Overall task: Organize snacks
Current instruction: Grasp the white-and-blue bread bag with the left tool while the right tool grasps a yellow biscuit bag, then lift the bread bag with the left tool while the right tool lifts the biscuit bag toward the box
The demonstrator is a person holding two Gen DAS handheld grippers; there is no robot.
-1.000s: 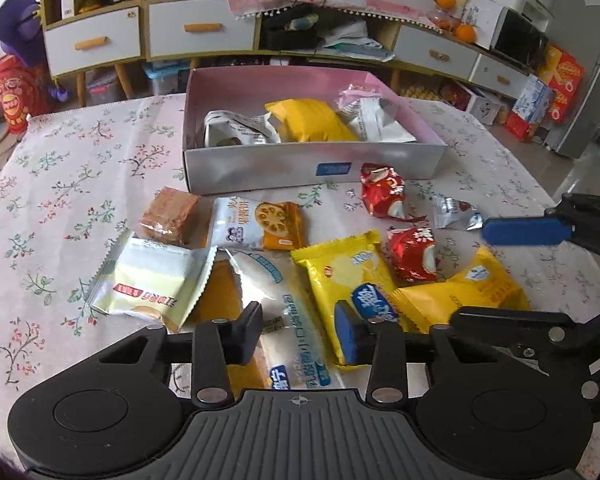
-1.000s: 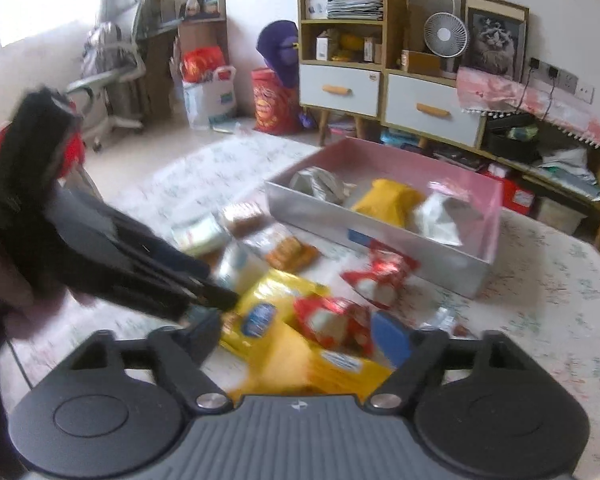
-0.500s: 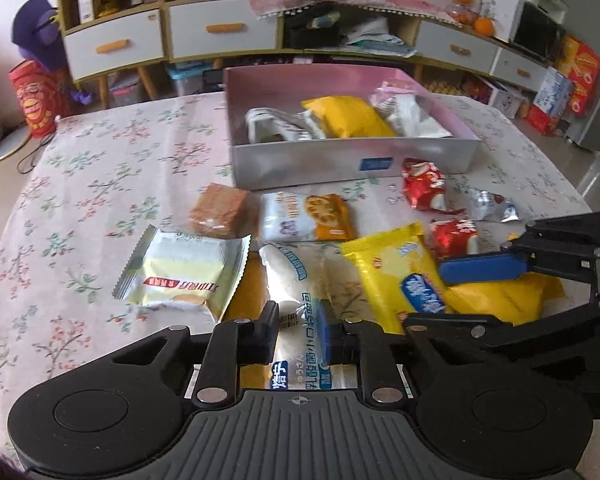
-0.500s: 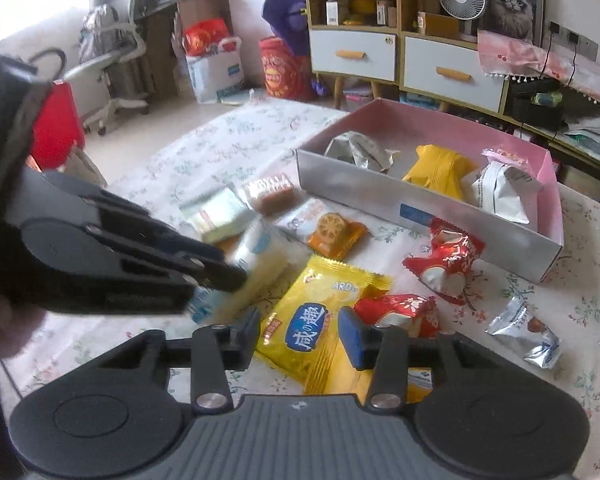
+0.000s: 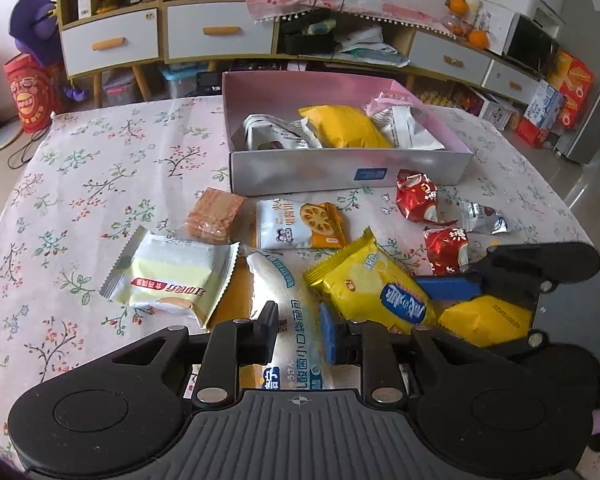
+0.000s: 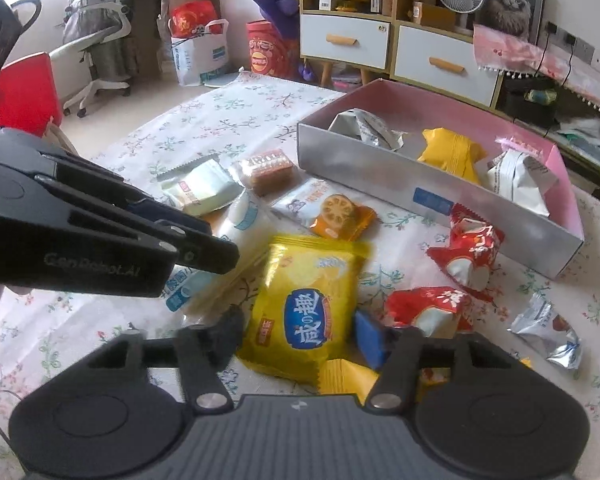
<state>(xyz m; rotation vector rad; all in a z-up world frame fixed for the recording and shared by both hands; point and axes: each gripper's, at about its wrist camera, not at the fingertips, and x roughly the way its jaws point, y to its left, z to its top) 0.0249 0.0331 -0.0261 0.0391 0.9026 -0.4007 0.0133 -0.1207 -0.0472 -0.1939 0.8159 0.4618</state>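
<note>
Loose snack packets lie on a flowered tablecloth in front of a silver box with a pink inside (image 5: 340,172) (image 6: 380,172), which holds a yellow bag and silver packets. My left gripper (image 5: 298,332) (image 6: 208,240) has a long white packet with blue print (image 5: 288,292) (image 6: 244,216) between its pads. Its jaws are opening slightly, and the pads still touch the packet's sides. My right gripper (image 6: 298,336) is shut on a yellow cracker packet (image 6: 304,300) (image 5: 372,284), a pad on each long edge. Its blue pad (image 5: 448,288) shows in the left wrist view.
Around the grippers lie a pale green wafer packet (image 5: 172,276), a brown biscuit (image 5: 216,216), a lotus-chip packet (image 5: 300,224), two red packets (image 5: 416,196) (image 5: 446,248), a silver packet (image 5: 482,220) and a second yellow packet (image 5: 484,320). Cabinets stand beyond the table.
My left jaws narrowed from either side of the white packet onto it. My right gripper came down toward the table and its jaws narrowed around the yellow cracker packet.
</note>
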